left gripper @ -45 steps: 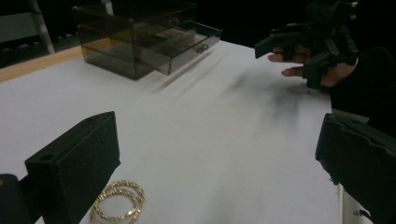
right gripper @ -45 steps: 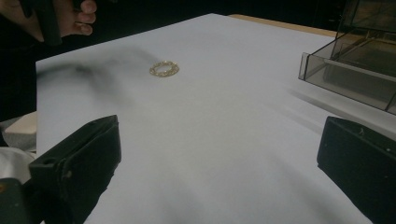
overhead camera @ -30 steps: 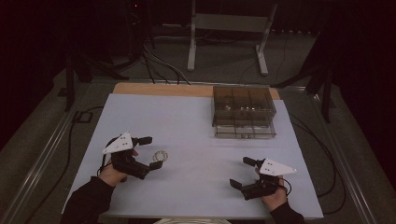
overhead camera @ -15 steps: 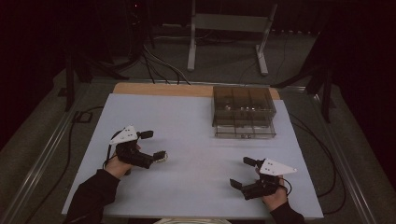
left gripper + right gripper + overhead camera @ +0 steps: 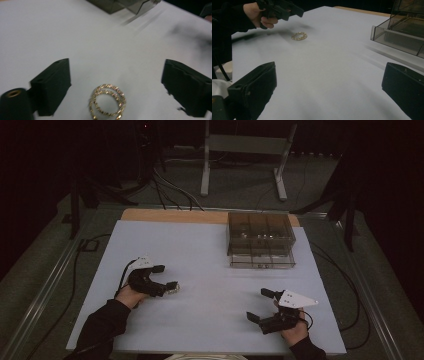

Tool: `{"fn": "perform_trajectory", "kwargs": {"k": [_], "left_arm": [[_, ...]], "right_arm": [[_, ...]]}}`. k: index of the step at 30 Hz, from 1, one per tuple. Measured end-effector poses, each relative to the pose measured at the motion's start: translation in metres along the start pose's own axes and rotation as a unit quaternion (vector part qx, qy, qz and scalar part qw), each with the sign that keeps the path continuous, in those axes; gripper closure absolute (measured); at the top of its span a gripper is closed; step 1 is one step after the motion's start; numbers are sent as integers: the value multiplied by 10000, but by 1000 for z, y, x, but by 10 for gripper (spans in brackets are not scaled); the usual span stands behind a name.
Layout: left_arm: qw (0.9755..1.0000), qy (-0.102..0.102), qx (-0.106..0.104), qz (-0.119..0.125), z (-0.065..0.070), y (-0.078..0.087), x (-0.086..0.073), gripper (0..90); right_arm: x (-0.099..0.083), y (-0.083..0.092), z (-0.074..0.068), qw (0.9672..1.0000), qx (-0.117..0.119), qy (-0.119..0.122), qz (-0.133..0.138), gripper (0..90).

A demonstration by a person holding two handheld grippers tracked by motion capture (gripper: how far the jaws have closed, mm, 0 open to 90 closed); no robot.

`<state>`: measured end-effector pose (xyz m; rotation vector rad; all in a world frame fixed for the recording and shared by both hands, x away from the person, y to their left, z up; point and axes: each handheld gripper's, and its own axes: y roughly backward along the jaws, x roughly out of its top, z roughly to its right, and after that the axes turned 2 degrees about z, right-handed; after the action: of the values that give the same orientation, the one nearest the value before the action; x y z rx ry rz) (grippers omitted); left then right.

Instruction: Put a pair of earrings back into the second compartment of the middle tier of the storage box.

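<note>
The gold rings (image 5: 107, 102) lie flat on the white table (image 5: 210, 270), now between the left gripper (image 5: 115, 82), whose spread jaws have just been closing without touching them. Grasp appears imminent. The right gripper (image 5: 329, 90) rests apart, jaws spread and empty.

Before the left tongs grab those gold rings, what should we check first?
1. Gold rings lie flat on the table: ok.
2. Rings sit between the left tongs' jaws, which have just been closing a little: ok.
3. Jaws already pressing the rings: not ok, gaps on both sides.
4. Right tongs open, well away from the rings: ok.
5. Clear box has a free compartment: cannot tell.
</note>
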<state>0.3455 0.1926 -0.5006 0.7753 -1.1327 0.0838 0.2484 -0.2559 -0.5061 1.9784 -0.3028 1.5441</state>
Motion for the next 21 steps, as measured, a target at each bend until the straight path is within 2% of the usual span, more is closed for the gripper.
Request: {"fn": "perform_trajectory", "kwargs": {"k": [1,4,8,9,10,14,15,16,18,20,21], "left_arm": [[10000,-16,34,-8,0,0,-1,132],[9998,-61,164,-123,-1,-1,-2,240],[9995,-61,187,-229,-3,-2,-3,386],[9990,-149,245,-357,-2,-4,-5,386],[9987,-159,256,-399,-3,-5,-5,461],[9978,-220,315,-538,-3,-9,-7,559],[9967,-225,402,-666,-3,-12,-8,559],[9963,-219,414,-718,-4,-14,-9,610],[9955,-227,432,-817,-5,-17,-10,657],[9947,-257,457,-886,-5,-18,-10,685],[9935,-292,516,-974,-5,-20,-11,685]], "right_arm": [[0,0,0,10000,0,4,-4,0],[0,0,0,10000,1,-1,-3,0],[0,0,0,10000,1,10,-15,0],[0,0,0,10000,-1,8,-9,0],[0,0,0,10000,0,2,-9,0],[0,0,0,10000,1,5,-26,0],[0,0,0,10000,2,9,-20,0],[0,0,0,10000,3,8,-21,0],[0,0,-1,10000,-2,13,-38,0],[0,0,-1,10000,-2,9,-44,0],[0,0,0,10000,-1,13,-36,0]]}}
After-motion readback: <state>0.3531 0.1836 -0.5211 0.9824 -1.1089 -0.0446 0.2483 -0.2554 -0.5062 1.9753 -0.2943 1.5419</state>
